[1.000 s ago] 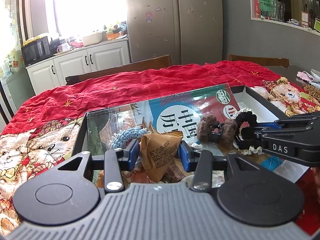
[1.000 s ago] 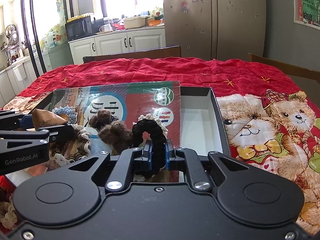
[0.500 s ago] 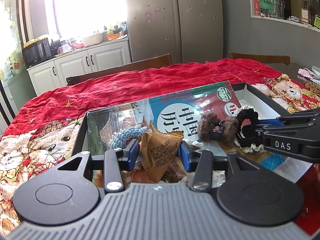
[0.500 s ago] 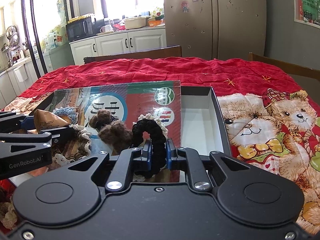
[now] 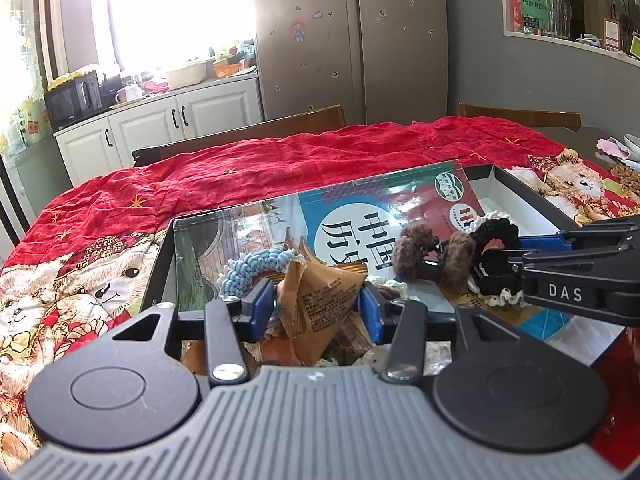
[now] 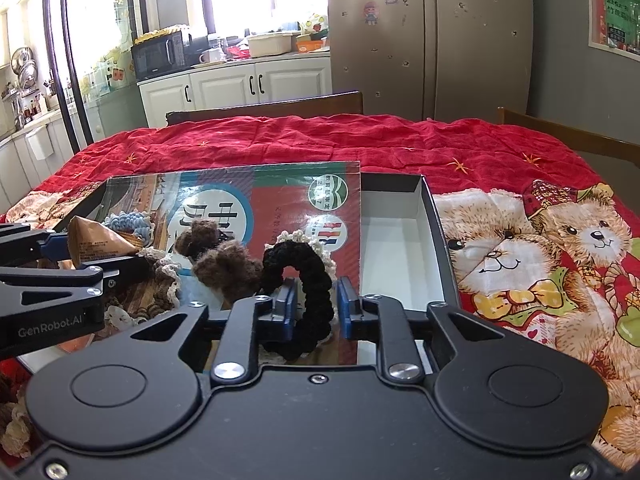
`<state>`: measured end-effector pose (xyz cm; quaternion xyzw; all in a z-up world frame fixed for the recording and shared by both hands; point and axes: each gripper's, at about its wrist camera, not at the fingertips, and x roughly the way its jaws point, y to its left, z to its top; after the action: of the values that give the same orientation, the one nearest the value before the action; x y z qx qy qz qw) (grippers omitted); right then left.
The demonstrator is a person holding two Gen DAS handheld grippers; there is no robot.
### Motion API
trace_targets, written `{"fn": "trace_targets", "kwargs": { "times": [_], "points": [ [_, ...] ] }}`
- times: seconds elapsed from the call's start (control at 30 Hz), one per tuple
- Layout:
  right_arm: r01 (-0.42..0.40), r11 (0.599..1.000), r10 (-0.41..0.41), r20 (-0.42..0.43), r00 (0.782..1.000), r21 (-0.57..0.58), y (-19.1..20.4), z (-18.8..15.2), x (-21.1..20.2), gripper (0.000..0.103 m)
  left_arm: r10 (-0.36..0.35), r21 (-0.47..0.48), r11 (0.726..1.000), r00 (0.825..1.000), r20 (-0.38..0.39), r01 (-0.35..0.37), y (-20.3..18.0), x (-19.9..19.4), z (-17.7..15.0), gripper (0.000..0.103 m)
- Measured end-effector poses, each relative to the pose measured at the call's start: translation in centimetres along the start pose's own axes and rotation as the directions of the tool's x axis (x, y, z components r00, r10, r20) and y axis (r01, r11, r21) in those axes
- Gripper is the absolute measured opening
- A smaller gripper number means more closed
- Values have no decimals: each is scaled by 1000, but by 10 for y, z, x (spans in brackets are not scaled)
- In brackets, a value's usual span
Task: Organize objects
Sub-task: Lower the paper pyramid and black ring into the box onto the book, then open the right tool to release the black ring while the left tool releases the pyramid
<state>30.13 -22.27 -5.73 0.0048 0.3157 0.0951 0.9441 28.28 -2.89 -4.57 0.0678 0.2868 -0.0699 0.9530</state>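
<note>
Your left gripper (image 5: 316, 306) had just been opening; its jaws stood part open, the brown packet (image 5: 320, 300) between them, seemingly still touching both pads. Your right gripper (image 6: 318, 306) had just been opening too, jaws clear of the black scrunchie (image 6: 304, 288) between them, over the box (image 6: 400, 256).

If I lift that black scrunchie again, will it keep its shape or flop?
The black scrunchie looks like soft crocheted yarn, so it would probably sag and feel light. Its knobbly surface should resist slipping. It stands between the just-opened jaws of the right gripper.
</note>
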Motion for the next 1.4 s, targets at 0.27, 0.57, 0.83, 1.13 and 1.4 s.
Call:
{"fn": "trace_targets", "kwargs": {
  "times": [0.27,0.57,0.83,1.13,1.4],
  "points": [
    [1,1000,-1,11,1000,3,-1,0,-2,34,-3,-1,1000,1000,13,3,-1,-4,0,64],
    [12,1000,-13,26,1000,17,-3,1,-4,48,0,2,1000,999,34,0,-3,-9,1,69],
    [14,1000,-15,34,999,23,-4,1,-6,50,1,-6,1000,999,50,-1,-2,-13,3,73],
    [1,1000,-2,47,999,30,-4,1,-14,51,-5,-13,1000,997,72,6,-2,-21,5,79],
    [2,1000,-3,54,999,25,-3,2,-20,52,-2,-19,1000,996,88,4,-3,-30,5,85]
  ]
}}
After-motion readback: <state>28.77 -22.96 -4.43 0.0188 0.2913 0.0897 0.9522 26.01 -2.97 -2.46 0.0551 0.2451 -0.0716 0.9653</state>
